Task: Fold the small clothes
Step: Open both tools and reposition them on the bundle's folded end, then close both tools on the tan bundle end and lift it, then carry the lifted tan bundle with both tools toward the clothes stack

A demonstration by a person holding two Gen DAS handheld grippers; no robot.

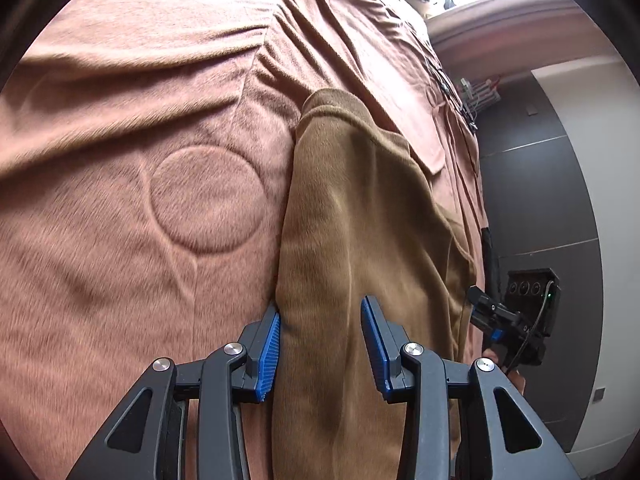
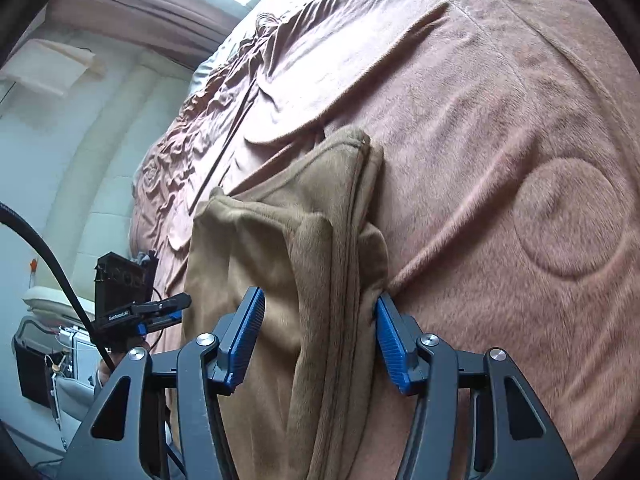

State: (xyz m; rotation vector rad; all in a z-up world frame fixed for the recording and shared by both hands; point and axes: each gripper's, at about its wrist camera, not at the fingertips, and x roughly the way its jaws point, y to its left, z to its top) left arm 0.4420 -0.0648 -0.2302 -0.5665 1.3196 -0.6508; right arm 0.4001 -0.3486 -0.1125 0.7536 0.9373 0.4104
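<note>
Blue-padded left tongs (image 1: 320,336) straddle my brown garment (image 1: 360,208), part open, not pinching; right tongs (image 2: 320,340) likewise around its folded edge, on the pink bed blanket (image 1: 120,120).

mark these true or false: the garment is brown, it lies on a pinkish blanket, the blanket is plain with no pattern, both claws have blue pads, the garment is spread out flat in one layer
1. The garment is brown. True.
2. It lies on a pinkish blanket. True.
3. The blanket is plain, with no pattern. False: a raised circle is stitched into it.
4. Both claws have blue pads. True: the left claw and the right claw each show ribbed blue pads.
5. The garment is spread flat in one layer. False: the right wrist view shows it doubled over, with stacked edges and folds between the fingers.
</note>
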